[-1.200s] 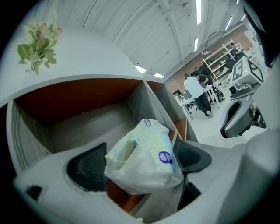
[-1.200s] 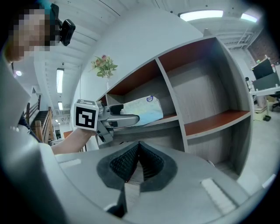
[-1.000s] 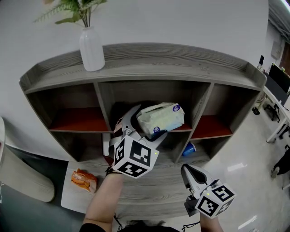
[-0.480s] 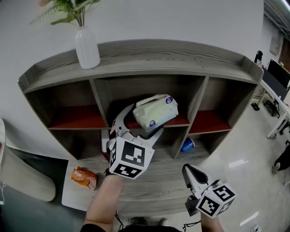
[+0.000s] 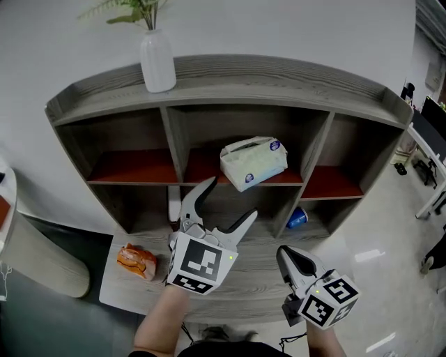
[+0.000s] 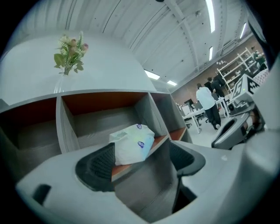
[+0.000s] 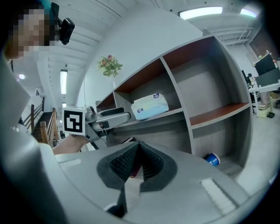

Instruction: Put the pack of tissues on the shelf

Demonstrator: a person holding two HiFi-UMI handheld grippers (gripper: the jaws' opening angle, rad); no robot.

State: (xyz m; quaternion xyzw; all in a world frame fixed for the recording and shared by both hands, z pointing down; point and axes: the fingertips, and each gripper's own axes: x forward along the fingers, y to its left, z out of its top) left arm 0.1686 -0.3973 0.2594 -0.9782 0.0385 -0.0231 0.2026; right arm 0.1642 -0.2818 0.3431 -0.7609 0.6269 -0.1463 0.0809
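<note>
**Head view with both gripper views.** The grey wooden shelf unit stands against a white wall and serves as the reference throughout. It has a curved top board, two rows of three compartments, and red-brown boards between the rows.

The pack of tissues, pale with a blue mark on its end, lies tilted on the red-brown board of the unit's upper centre compartment. It sits at the front of that board, with its near corner at the front edge, and neither gripper touches it.

The left gripper is held level in front of the unit's lower centre compartment, below and just clear of the pack. Its jaws stand apart and have just been closing. Nothing lies between them; in the left gripper view the pack shows only in the line of sight beyond the pads.

The right gripper is in front of the unit's lower right part, farther out than the left one. Its jaws are together, with nothing between them.

A white vase holding green sprigs stands on the unit's top board, left of centre. A blue cup lies on its side in the lower right compartment. An orange packet lies on the unit's base board, at its left front corner.
</note>
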